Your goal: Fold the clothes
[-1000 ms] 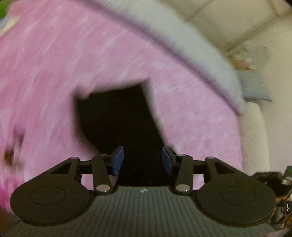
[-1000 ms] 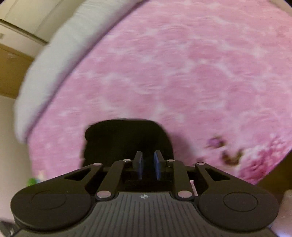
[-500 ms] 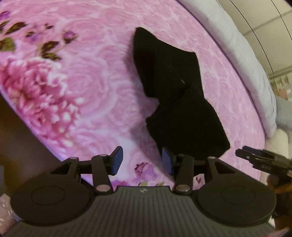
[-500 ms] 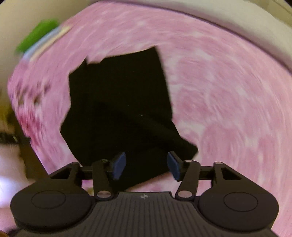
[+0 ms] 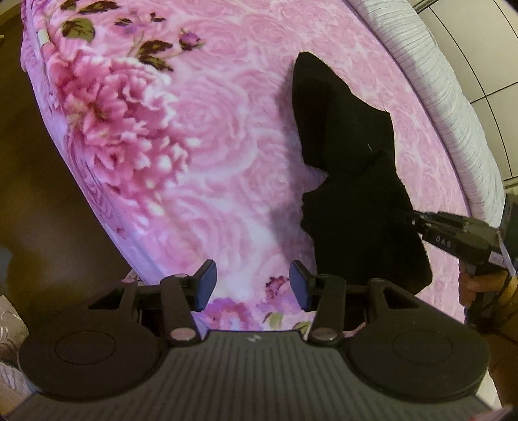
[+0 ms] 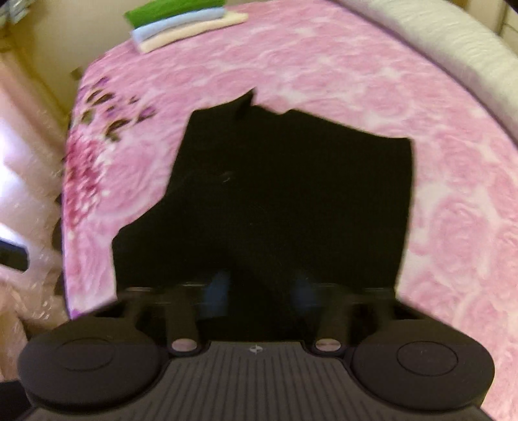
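Observation:
A black garment lies crumpled and partly folded on the pink floral blanket. My left gripper is open, hovering over the blanket near the bed's front edge, just left of the garment's near corner, with nothing between its fingers. In the right wrist view the black garment fills the middle. My right gripper is open, its blurred blue pads apart over the garment's near edge. From the left wrist view, the right gripper reaches the garment's right edge, held by a hand.
A stack of folded clothes, green, blue and cream, sits at the far corner of the blanket. A pale grey striped bolster runs along the bed's far side. Dark floor lies beyond the bed's left edge.
The right gripper went from shut to open and now hangs over the garment's near edge. The left gripper drew back from the garment toward the bed's front edge, staying open.

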